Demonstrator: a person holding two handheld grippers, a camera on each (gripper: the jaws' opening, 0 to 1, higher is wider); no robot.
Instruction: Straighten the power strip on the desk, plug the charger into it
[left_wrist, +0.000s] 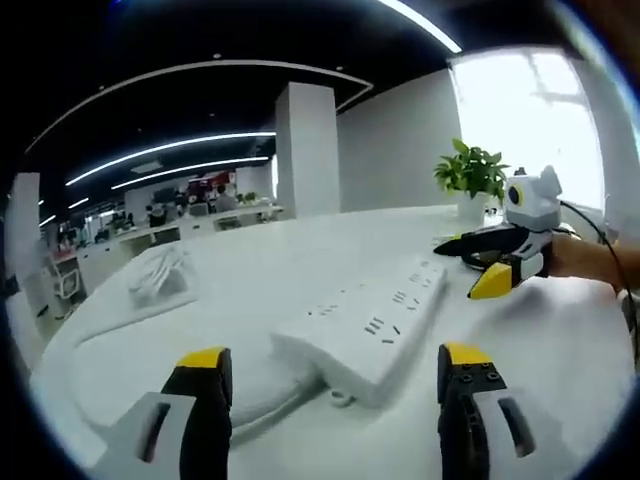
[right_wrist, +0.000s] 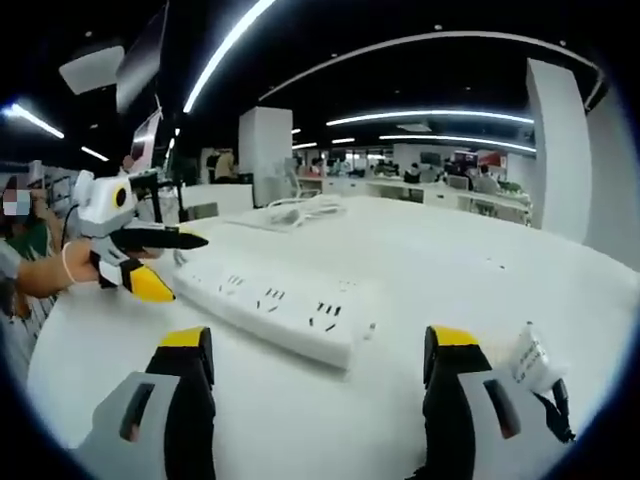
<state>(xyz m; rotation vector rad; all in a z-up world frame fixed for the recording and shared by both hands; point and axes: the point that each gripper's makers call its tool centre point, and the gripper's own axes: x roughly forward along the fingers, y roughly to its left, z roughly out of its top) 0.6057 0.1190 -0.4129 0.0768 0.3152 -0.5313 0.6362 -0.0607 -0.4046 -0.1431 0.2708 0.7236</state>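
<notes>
A: The power strip (left_wrist: 365, 322) lies slanted in the middle of the desk (left_wrist: 560, 340), the charger (right_wrist: 532, 362) apart from it, near the right gripper (right_wrist: 318, 362)

B: Both jaws are wide and empty. I think the left gripper (left_wrist: 335, 378) pushes one end slowly while the right steadies the other

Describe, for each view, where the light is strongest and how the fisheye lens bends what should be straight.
Left gripper view: the window behind the plant is blown out to white; ceiling light strips curve into arcs, and the power strip stays sharp. Right gripper view: no window glare, a dimmer hall; the light strips bow likewise, the desk is evenly lit, and the power strip casts a faint shadow.
</notes>
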